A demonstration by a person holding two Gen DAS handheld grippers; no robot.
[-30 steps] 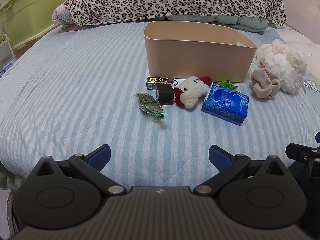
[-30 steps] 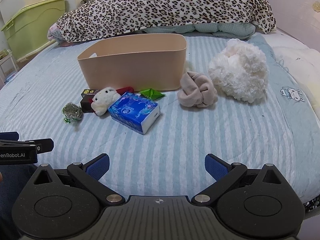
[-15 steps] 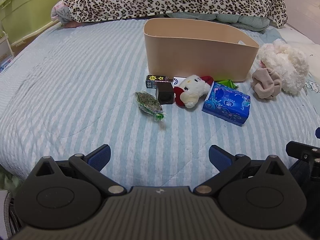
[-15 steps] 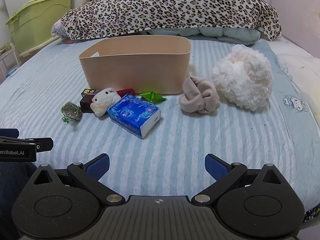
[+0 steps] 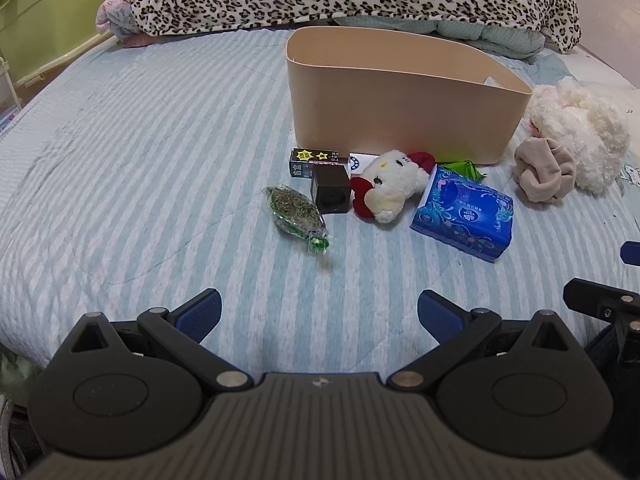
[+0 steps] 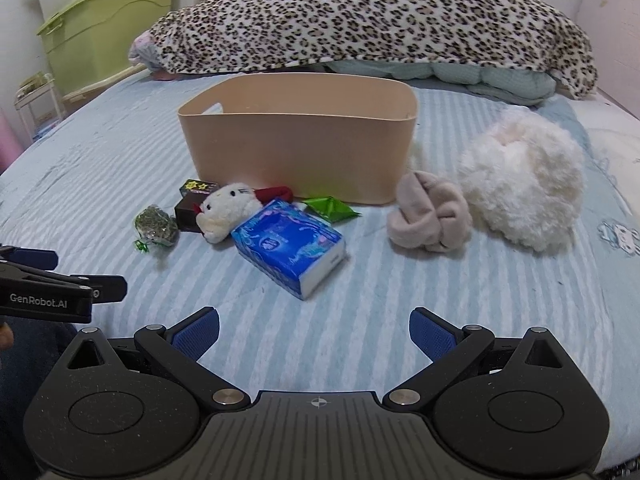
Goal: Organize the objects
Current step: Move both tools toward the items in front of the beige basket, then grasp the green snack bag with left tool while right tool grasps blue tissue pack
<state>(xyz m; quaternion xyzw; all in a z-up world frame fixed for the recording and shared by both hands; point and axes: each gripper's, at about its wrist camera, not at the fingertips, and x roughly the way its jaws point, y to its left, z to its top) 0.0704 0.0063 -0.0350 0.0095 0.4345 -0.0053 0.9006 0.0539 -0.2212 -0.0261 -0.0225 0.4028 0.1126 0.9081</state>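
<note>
A tan bin stands on the striped bed. In front of it lie a green herb packet, a dark box, a starred black box, a white kitten plush, a blue tissue pack, a green wrapper, rolled beige socks and a fluffy white plush. My left gripper and right gripper are open and empty, near the bed's front, short of the objects.
A leopard-print blanket lies piled behind the bin. A green storage box stands at the far left beside the bed. The left gripper's side shows at the left edge of the right wrist view.
Both grippers have moved forward toward the objects, which look larger now. Nothing on the bed has moved. Both stay open.
</note>
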